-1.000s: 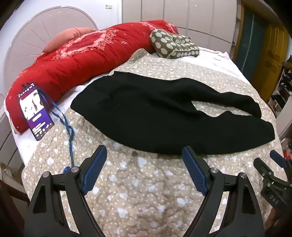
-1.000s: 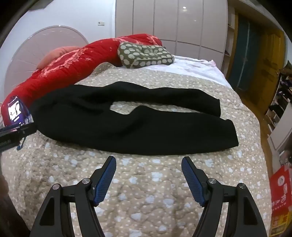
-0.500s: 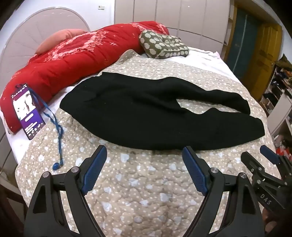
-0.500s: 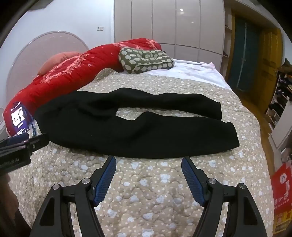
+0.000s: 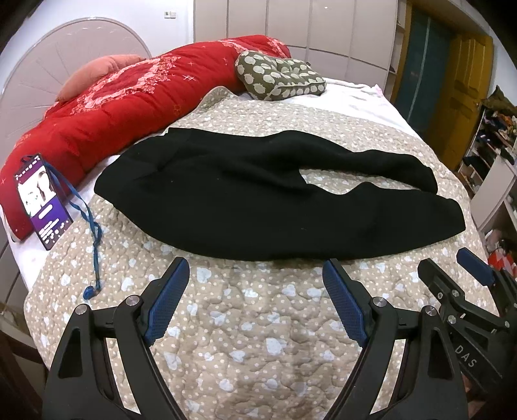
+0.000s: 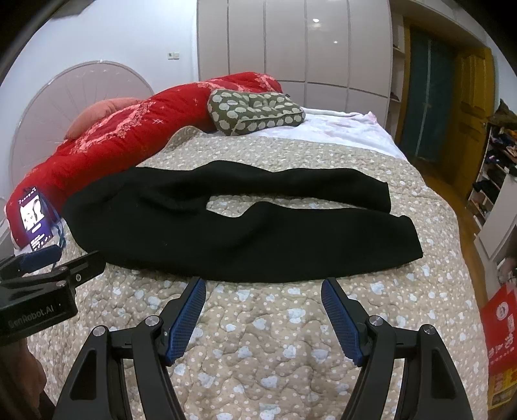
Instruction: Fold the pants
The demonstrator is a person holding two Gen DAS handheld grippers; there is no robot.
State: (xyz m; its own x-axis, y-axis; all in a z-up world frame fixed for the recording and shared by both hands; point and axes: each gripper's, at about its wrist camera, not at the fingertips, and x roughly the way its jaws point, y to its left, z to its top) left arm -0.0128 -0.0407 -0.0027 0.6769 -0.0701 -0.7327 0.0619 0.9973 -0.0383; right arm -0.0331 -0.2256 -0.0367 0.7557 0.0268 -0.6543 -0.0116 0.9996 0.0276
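- Grippers: left gripper [image 5: 255, 284] and right gripper [image 6: 263, 303], jaws wide, empty, over beige quilt [image 5: 245, 326].
- Black pants [image 5: 258, 200]: flat just beyond both jaws, legs spread rightward.
- Lanyard badge [image 5: 42, 200]: far left.
- Red duvet [image 5: 129, 97], spotted pillow [image 5: 278, 77]: farthest.

even indoor light, sharp, fisheye-bent edges

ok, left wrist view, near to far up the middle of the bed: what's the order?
Left tool → beige quilt → black pants → green patterned cushion → white wardrobe doors.
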